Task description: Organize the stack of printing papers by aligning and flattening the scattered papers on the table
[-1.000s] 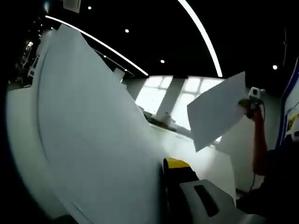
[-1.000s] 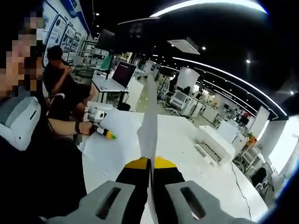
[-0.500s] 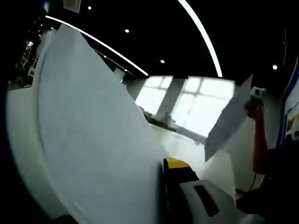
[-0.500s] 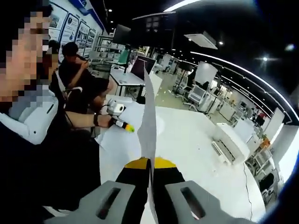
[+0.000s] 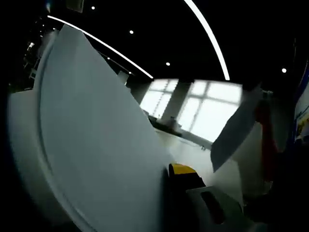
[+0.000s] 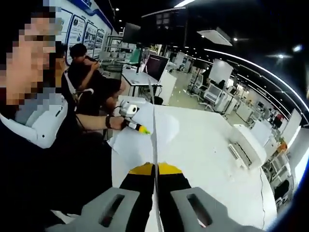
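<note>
Each of your grippers has one sheet of printing paper pinched by an edge and lifted clear of the worktop (image 6: 203, 145). The left sheet (image 5: 96, 140) bows broadly across the left gripper view; the right sheet (image 6: 154, 130) stands edge-on, rising from between the jaws in the right gripper view.

Risks, as judged from here:
- Both sheets are held by a thin margin only. A quick swing or a draught could pull a sheet free or crease it at the pinch.
- The left sheet is strongly curved; set down that way it would likely buckle rather than lie flat.
- Bringing the two sheets together in mid-air gives no edge to square against, so misalignment is probable.

Pose: the left gripper (image 6: 137, 127) reaches in from the left of the right gripper view, forearm level above the worktop, jaws closed on its sheet. The right gripper (image 6: 155, 169) points forward over the worktop, jaws closed on its paper. In the left gripper view the far sheet (image 5: 236, 128) is blurred, so its grip point probably sits at the upper corner.
</note>
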The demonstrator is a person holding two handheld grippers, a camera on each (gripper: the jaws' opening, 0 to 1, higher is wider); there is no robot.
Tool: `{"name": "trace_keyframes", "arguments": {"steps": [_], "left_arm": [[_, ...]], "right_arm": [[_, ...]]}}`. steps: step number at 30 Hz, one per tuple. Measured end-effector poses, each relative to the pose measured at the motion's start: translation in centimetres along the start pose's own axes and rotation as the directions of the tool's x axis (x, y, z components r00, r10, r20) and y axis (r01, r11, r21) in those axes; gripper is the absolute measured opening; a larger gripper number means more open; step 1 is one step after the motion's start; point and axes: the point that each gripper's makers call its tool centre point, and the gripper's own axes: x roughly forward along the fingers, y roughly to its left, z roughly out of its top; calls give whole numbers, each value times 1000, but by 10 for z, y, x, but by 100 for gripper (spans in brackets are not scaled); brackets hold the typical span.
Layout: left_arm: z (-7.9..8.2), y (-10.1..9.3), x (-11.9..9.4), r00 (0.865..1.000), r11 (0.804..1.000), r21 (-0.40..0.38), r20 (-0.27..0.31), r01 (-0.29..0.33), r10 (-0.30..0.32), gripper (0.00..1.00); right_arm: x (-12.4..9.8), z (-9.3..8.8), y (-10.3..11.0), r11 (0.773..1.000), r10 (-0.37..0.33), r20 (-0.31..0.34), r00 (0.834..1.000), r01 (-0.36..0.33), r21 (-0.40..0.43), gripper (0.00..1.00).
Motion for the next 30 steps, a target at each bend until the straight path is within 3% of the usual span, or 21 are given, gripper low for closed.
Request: {"name": "trace_keyframes", "arguments": {"steps": [9, 13, 20, 27, 30], "left_arm": [[0, 0, 0, 1000, 1000, 3, 0, 0, 0, 11], [1, 0, 0, 1000, 1000, 2, 0, 0, 0, 11], [1, 1, 0, 1000, 1000, 2, 1, 0, 0, 11], [2, 1, 0, 1000, 1000, 1, 0, 2, -2, 11], [4, 6, -2, 1000, 1000, 0, 2, 3, -3, 11]], "right_arm": [[0, -1, 11, 999, 51, -25, 998, -52, -7, 0], [11, -9, 14, 993, 113, -60, 992, -112, 20, 0], [35, -27, 3, 978, 200, -113, 973, -191, 81, 0], [60, -31, -8, 975, 214, -159, 964, -202, 89, 0], [70, -30, -19, 981, 188, -200, 962, -176, 80, 0]]}}
